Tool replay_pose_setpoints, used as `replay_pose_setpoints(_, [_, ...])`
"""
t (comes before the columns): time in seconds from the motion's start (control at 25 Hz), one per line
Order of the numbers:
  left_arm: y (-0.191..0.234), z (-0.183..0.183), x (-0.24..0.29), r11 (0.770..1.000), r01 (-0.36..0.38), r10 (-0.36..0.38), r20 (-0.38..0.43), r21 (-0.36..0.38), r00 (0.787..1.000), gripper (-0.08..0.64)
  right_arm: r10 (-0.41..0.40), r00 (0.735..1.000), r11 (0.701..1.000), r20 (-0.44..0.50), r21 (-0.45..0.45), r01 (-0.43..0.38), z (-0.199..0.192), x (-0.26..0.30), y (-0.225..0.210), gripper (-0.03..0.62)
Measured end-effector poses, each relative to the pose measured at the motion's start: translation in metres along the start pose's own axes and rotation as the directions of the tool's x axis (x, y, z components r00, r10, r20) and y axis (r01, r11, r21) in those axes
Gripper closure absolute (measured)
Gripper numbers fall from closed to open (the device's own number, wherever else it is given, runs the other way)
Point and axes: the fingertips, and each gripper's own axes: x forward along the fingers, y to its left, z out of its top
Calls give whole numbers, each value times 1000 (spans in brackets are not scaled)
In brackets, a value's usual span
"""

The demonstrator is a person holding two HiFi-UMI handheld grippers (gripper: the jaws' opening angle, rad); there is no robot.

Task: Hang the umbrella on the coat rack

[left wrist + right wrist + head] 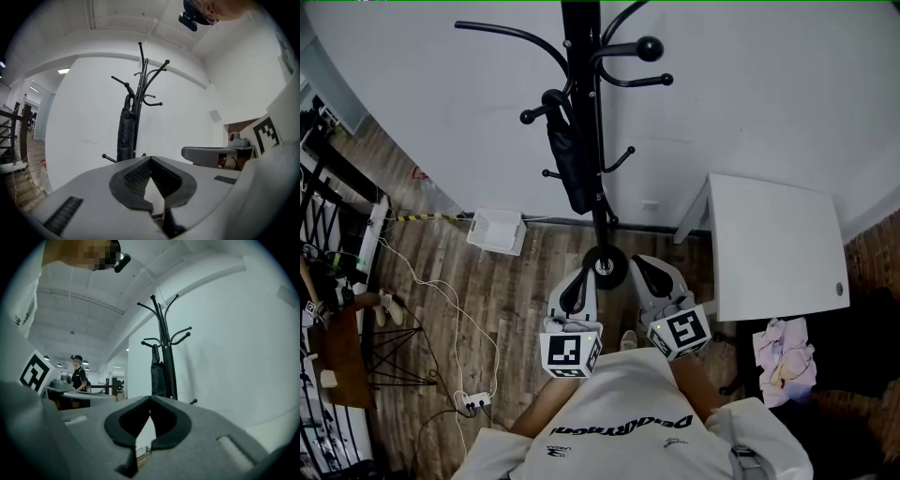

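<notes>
A folded black umbrella (569, 167) hangs from a left-hand hook of the black coat rack (587, 112), close against the pole. It shows too in the left gripper view, the umbrella (125, 133) on the rack (140, 89), and in the right gripper view, the umbrella (158, 371) on the rack (165, 348). My left gripper (577, 274) and right gripper (643, 264) are held side by side near the rack's base (605, 262), apart from the umbrella. Both have their jaw tips touching with nothing between them: left gripper (150, 159), right gripper (150, 398).
A white table (773, 244) stands right of the rack against the white wall. A white box (497, 230), cables and a power strip (473, 403) lie on the wooden floor at left. Crumpled cloth (783, 352) lies at right. A person (77, 378) stands far off.
</notes>
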Motion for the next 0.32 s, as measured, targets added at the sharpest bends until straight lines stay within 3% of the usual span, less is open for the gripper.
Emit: replay_pose_setpoints(0.32, [5, -2, 0, 1000, 6, -6, 1, -14, 1000, 561, -1, 1000, 1000, 1, -12, 1, 1, 4, 1, 594])
